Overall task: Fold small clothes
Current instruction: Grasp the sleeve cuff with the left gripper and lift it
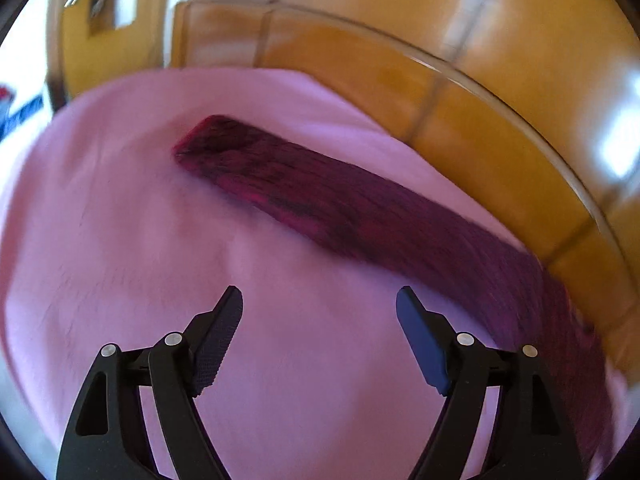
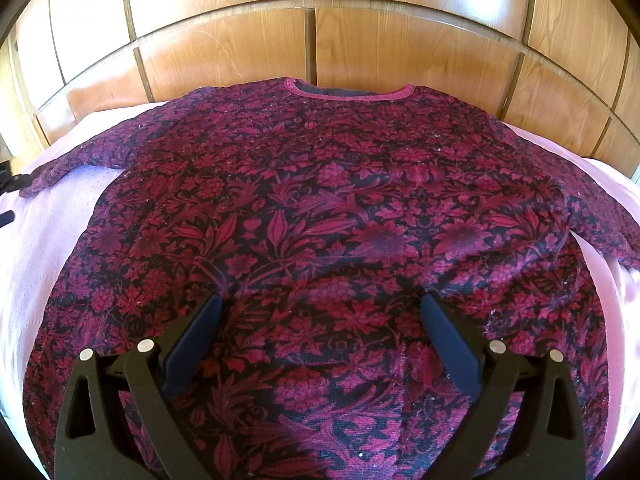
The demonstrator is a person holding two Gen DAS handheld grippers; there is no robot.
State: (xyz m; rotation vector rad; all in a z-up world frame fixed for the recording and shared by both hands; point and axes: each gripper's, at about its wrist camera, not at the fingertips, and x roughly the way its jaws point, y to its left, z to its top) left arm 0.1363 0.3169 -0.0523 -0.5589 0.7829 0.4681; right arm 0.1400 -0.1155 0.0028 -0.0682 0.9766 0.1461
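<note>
A dark red and black floral sweater [image 2: 320,208] lies spread flat on the pink bedsheet [image 2: 52,240], its neckline [image 2: 352,94] at the far side and both sleeves stretched outward. My right gripper [image 2: 320,320] hangs open just over the lower middle of the sweater, nothing between its fingers. In the blurred left wrist view, the sweater's left sleeve [image 1: 320,196] runs diagonally across the pink bedsheet [image 1: 120,240], cuff at the upper left. My left gripper [image 1: 320,308] is open above bare sheet, short of the sleeve.
A wooden panelled headboard [image 2: 320,40] rises just behind the bed. Dark black parts [image 2: 12,184] show at the left edge of the right wrist view near the sleeve cuff. Pink sheet lies bare on both sides of the sweater.
</note>
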